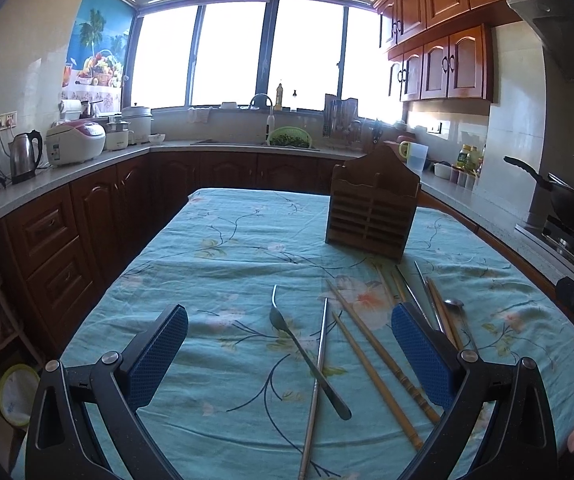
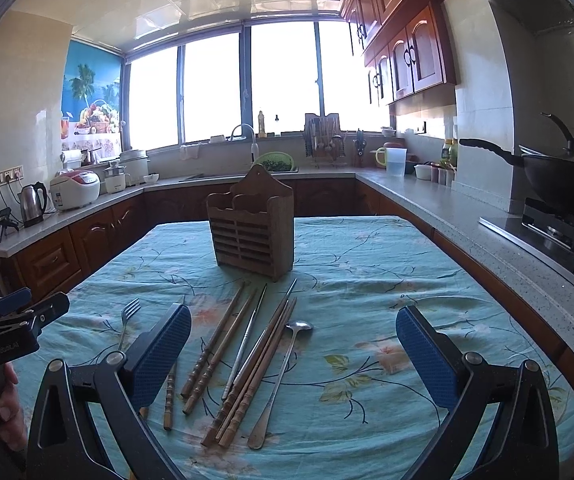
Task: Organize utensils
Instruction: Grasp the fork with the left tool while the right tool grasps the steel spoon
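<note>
A wooden utensil holder (image 1: 371,208) (image 2: 253,226) stands upright on the table with the teal floral cloth (image 1: 227,240) (image 2: 367,264). In front of it lie a metal fork (image 1: 303,348) (image 2: 127,318), metal chopsticks (image 1: 319,380) (image 2: 245,340), several wooden chopsticks (image 1: 379,360) (image 2: 215,344) and a metal spoon (image 2: 283,372) (image 1: 455,304). My left gripper (image 1: 289,326) is open above the fork and a metal chopstick. My right gripper (image 2: 293,328) is open above the chopsticks and spoon. Both are empty.
Kitchen counters (image 2: 427,196) run around the table on three sides. A black wok (image 2: 559,184) sits on the stove at right. A kettle (image 1: 25,156) and rice cooker (image 1: 75,142) stand at left. The sink with a green basket (image 1: 289,138) is at the back.
</note>
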A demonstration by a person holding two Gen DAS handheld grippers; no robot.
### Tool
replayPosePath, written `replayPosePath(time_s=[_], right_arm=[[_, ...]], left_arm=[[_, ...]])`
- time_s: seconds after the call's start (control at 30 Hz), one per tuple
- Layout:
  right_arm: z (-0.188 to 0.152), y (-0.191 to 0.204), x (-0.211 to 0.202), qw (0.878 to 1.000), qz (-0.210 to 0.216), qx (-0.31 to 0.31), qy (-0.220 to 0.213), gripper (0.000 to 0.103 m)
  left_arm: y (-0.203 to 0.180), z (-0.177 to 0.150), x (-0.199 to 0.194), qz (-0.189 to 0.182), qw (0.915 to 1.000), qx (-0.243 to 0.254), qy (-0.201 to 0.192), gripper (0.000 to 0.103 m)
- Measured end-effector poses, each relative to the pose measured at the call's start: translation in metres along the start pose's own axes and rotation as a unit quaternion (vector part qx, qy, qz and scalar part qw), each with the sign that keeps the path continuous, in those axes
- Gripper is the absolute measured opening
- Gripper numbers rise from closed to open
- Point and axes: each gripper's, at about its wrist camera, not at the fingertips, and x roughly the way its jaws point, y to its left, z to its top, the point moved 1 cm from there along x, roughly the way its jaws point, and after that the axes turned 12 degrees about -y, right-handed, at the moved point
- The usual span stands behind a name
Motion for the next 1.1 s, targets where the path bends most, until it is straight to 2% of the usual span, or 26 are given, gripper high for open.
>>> replayPosePath(time_s=[0.2, 0.37, 0.47, 0.63, 0.7, 0.77, 0.9, 0.97, 1.1], right_arm=[[-0.003, -0.008, 0.016, 0.999, 0.011, 0.024, 0.034, 0.103], [-0.006, -0.017, 0.042, 0.995, 0.029, 0.056, 0.084, 0.1], [-0.013, -0.021, 0.06, 0.99, 0.038, 0.07, 0.119, 0.088], [-0.031, -0.024, 0.094, 0.977, 0.051, 0.087, 0.187, 0.057], [-0.036, -0.025, 0.106, 0.972, 0.056, 0.09, 0.207, 0.05], [-0.04, -0.025, 0.116, 0.969, 0.057, 0.094, 0.223, 0.044], [-0.047, -0.025, 0.136, 0.963, 0.055, 0.086, 0.25, 0.036], [-0.051, -0.026, 0.144, 0.958, 0.055, 0.09, 0.267, 0.031], [-0.057, -0.027, 0.156, 0.952, 0.055, 0.092, 0.288, 0.025]], left_arm=[[0.008, 0.005, 0.015, 0.003, 0.9994, -0.011, 0.032, 0.102], [0.016, 0.016, 0.044, 0.0, 0.9967, -0.027, 0.076, 0.098], [0.021, 0.02, 0.064, -0.002, 0.994, -0.029, 0.105, 0.09], [0.025, 0.024, 0.106, -0.007, 0.9865, -0.025, 0.162, 0.072], [0.026, 0.026, 0.123, -0.009, 0.9829, -0.023, 0.182, 0.066], [0.026, 0.028, 0.137, -0.013, 0.98, -0.022, 0.197, 0.059], [0.021, 0.026, 0.159, -0.012, 0.9761, -0.003, 0.217, 0.051], [0.019, 0.024, 0.165, -0.014, 0.9724, 0.0, 0.233, 0.043], [0.016, 0.02, 0.171, -0.019, 0.9675, 0.002, 0.252, 0.037]])
